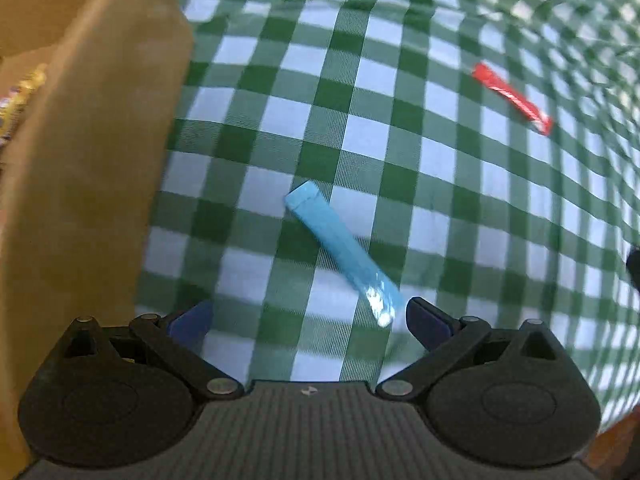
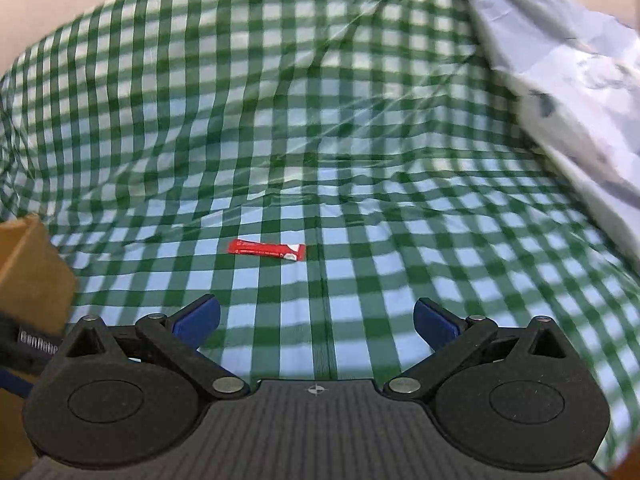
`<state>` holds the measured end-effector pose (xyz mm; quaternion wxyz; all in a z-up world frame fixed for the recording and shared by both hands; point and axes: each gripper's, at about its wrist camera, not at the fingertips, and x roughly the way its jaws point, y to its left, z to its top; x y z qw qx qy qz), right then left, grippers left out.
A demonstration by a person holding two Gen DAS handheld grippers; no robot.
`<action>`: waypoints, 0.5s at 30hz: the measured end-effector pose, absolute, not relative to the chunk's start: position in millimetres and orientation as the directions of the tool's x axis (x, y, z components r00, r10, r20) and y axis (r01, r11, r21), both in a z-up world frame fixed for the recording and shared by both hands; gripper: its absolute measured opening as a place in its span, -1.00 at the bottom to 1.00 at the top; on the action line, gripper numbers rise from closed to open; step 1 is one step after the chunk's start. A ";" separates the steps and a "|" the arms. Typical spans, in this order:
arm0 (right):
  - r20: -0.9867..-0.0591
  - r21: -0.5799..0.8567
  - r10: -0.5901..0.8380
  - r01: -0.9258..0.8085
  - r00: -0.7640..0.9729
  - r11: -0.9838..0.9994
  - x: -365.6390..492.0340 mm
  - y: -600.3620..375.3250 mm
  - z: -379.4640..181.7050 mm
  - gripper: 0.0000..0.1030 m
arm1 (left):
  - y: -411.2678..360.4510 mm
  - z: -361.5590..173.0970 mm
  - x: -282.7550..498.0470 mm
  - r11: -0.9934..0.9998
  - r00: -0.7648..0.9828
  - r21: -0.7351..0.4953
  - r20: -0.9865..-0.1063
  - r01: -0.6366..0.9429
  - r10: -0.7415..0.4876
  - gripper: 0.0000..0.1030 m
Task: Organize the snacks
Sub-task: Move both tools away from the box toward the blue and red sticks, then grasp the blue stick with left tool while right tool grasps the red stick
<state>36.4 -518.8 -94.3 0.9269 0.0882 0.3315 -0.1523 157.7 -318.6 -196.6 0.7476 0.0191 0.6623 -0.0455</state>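
A blue snack stick (image 1: 340, 246) lies on the green checked cloth (image 1: 360, 92), just ahead of my left gripper (image 1: 308, 320), whose jaws stand wide open and empty; the stick's near end lies close to the right fingertip (image 1: 424, 320). A red snack stick (image 1: 514, 98) lies farther off to the right; it also shows in the right wrist view (image 2: 266, 249), ahead of my right gripper (image 2: 316, 320), which is open and empty. A brown cardboard box (image 1: 88, 152) stands at the left, with shiny wrappers (image 1: 20, 100) inside.
The box corner (image 2: 32, 264) shows at the left of the right wrist view. A crumpled pale blue sheet (image 2: 572, 92) lies over the cloth at the far right. The cloth (image 2: 280, 100) is wrinkled under clear plastic.
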 end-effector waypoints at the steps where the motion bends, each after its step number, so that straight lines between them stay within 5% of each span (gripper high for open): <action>1: -0.645 0.056 -0.212 0.322 0.734 0.945 52.4 -524.8 -104.2 0.98 | -321.5 -205.4 163.1 0.996 0.107 -0.025 -0.994 0.085 -0.034 0.99; 9: -0.655 -0.072 -0.192 0.192 0.731 0.979 170.2 -545.8 -174.3 0.98 | -333.6 -232.8 182.8 0.997 0.106 0.017 -0.994 0.081 0.008 1.00; 15: -0.666 -0.041 -0.111 0.112 0.738 0.993 214.4 -552.0 -213.0 0.99 | -332.0 -230.6 177.3 0.997 0.117 0.017 -0.993 0.074 0.009 1.00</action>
